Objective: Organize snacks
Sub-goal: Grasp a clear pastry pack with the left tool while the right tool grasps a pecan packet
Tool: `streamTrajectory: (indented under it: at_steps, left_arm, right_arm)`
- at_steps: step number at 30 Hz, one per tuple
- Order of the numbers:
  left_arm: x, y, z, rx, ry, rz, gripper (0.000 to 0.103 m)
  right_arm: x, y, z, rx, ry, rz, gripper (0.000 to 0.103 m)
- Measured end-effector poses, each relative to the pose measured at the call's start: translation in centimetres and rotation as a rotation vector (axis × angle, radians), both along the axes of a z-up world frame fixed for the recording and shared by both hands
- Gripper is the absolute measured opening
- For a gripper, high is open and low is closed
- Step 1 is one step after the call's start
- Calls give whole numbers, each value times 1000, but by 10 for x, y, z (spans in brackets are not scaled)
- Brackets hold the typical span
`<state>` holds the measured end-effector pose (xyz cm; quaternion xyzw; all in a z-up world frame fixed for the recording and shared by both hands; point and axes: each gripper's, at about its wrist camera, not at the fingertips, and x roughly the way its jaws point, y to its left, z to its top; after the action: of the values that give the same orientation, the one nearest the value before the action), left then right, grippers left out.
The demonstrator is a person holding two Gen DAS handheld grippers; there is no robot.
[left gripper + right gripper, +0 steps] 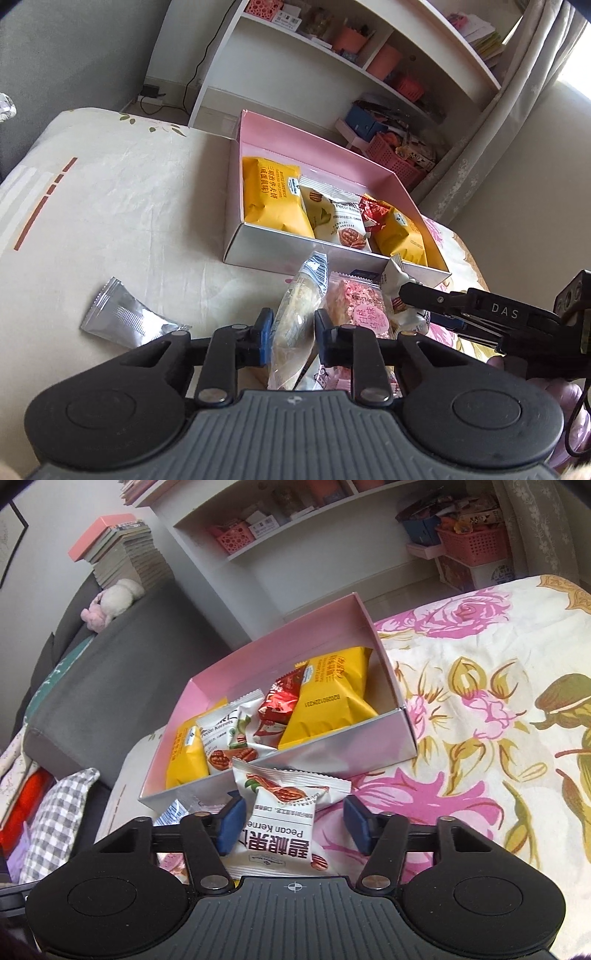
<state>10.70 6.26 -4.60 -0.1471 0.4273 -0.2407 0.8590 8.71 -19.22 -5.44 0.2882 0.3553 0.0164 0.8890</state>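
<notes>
A pink open box (332,254) on the bed holds yellow packets (273,199), a pecan packet and a red one (373,214). In front of it lie several loose snacks. My left gripper (293,334) is shut on a clear-wrapped pastry (299,299), with a pad pressing on each side. A pink nougat packet (364,310) lies just right of it. My right gripper (293,825) straddles a white pecan packet (284,823) that leans on the box (351,746). Its left pad touches the packet and its right pad stands apart. The left wrist view shows this gripper (424,306) from the right.
A silver packet (129,321) lies alone on the cream sheet at the left. The floral bedspread (480,701) spreads to the right of the box. A grey sofa (122,657), a checked pillow (62,812) and white shelves (332,66) stand beyond the bed.
</notes>
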Motion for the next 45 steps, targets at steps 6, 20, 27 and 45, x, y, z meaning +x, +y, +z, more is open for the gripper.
streamTrajectory:
  at_steps: [6, 20, 27, 45]
  left_arm:
    - [-4, 14, 2, 18, -14, 60, 18]
    - [-9, 36, 12, 177, -99, 73, 31]
    - [-16, 16, 12, 276, -174, -17, 41]
    - [-12, -6, -2, 461, -198, -156, 39]
  right_arm:
    - [-4, 6, 11, -78, 14, 8, 35]
    - [-16, -14, 22, -239, 65, 0, 36]
    - [-19, -20, 25, -165, 81, 7, 59]
    - [-8, -10, 17, -125, 103, -9, 58]
